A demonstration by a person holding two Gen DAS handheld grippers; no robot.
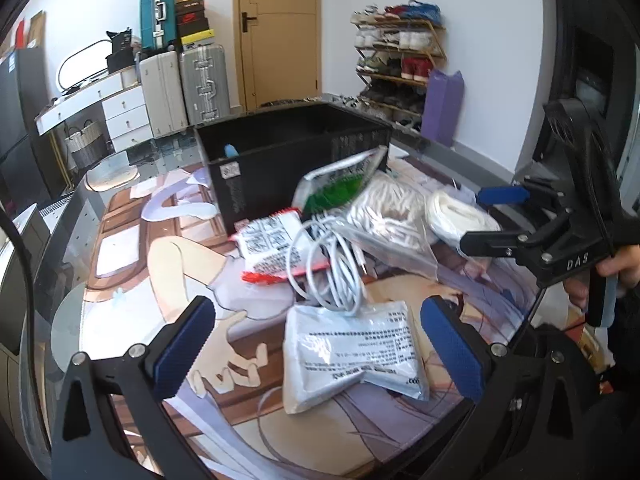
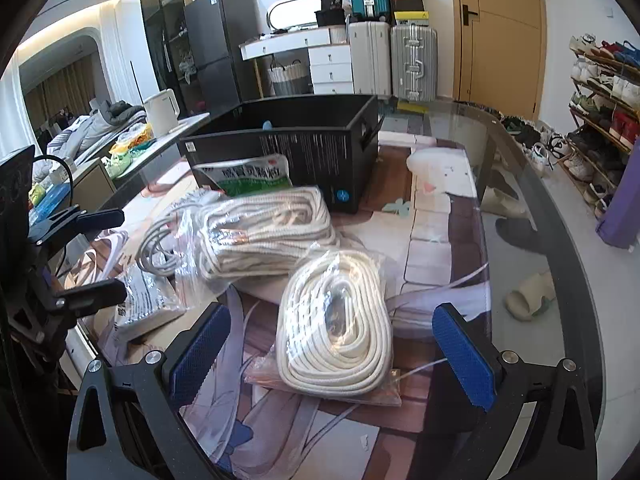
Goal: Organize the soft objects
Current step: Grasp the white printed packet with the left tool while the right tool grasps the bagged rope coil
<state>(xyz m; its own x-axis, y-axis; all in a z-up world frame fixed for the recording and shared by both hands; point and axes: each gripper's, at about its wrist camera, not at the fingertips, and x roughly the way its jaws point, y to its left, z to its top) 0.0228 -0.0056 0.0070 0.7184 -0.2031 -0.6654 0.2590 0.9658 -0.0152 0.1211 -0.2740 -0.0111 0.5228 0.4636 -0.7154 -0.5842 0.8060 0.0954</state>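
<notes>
Fingers spread wide on both tools, with nothing between them. We see the left gripper (image 1: 318, 348) hanging released over a silvery packet (image 1: 352, 354) that lies flat on the printed mat (image 1: 132, 320) near us; its blue pads (image 1: 184, 346) stand apart on either side of the packet without touching it. Just beyond the packet sits a loose white cable (image 1: 332, 264), its loops resting partly on a red-and-white snack packet (image 1: 276, 246). Farther back a green-and-white sachet (image 1: 340, 186) leans against the black box (image 1: 288, 148), which stands open-topped at the far side of the mat; something small and blue shows at its rim, but we cannot tell what it is. To the right of the cable lie two bagged coils of rope. From the right wrist view, the right gripper (image 2: 332, 356) is likewise released, its pads either side of the nearer rope bag (image 2: 336, 320), which lies flat on the mat near us. The second rope bag (image 2: 264, 232) lies just beyond and to the left, touching the first. A hand (image 1: 600, 276) holds the right tool at the right edge of the left wrist view. The mat lies on a glass table (image 2: 532, 184); suitcases (image 2: 392, 60), a door (image 2: 500, 32) and a shoe rack (image 2: 604, 92) stand far behind.
</notes>
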